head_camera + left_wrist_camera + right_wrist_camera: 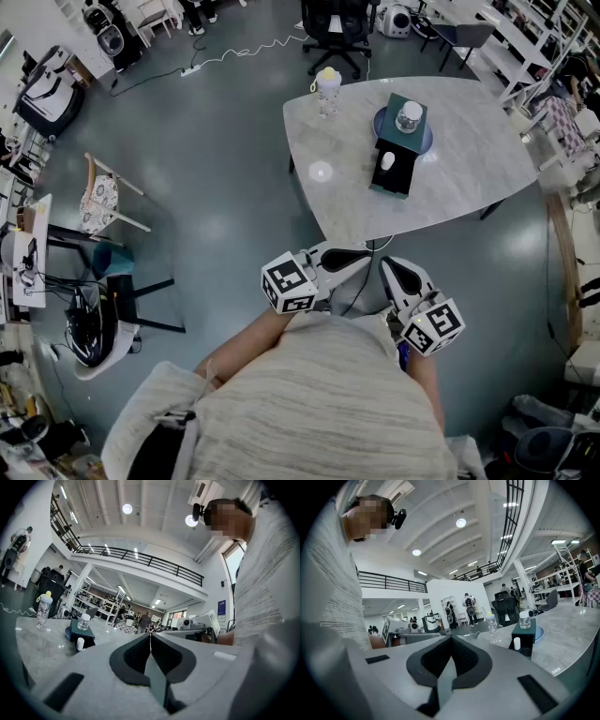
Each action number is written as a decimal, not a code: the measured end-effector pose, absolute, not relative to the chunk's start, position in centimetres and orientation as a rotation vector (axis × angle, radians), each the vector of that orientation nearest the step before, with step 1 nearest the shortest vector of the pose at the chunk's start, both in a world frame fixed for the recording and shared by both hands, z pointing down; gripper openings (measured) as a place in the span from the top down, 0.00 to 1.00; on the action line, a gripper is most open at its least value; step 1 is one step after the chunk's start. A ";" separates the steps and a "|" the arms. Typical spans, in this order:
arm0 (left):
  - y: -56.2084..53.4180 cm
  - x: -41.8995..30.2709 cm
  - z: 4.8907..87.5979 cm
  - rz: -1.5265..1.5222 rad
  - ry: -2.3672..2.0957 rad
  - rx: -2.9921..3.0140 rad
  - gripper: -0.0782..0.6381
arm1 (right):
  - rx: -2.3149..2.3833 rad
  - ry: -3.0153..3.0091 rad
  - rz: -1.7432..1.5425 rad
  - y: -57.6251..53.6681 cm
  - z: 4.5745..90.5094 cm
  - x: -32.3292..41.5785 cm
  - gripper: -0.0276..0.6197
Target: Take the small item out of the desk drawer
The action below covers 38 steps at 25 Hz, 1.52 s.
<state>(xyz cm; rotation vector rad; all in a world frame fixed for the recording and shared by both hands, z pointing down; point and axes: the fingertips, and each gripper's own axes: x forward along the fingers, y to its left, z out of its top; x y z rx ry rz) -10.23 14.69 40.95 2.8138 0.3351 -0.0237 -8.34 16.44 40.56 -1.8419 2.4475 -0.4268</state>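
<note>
Nearest the camera, the person's striped grey top (319, 403) fills the bottom of the head view and covers most of both forearms, so the hands cannot be made out. Just above it, at lower centre, the left hand-held gripper (349, 257) and the right hand-held gripper (394, 274) point toward each other. In its own view, each has its jaws pressed together with nothing between them.

Their tips lie over the near edge of the pale marble surface (469, 178), which runs toward the upper right of the frame. Well apart from both, in the middle of that surface, stands a dark green drawer unit (406, 105). Its drawer (395, 172) is pulled out toward the camera. The small white item (388, 161) lies in it, too small to identify.

A glass jar (409, 115) with a white lid stands on top of the unit. A blue plate (379, 125) underneath is mostly covered, with only its rim showing. Further left, a clear bottle (327, 91) with a yellow cap stands near the far edge. Beyond it, a black office chair (336, 23) is cut off by the top of the frame.
</note>
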 end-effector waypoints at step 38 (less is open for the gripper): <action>15.4 7.7 41.7 0.060 0.106 2.792 0.87 | -1.619 2.610 -0.429 16.0 39.6 9.1 0.94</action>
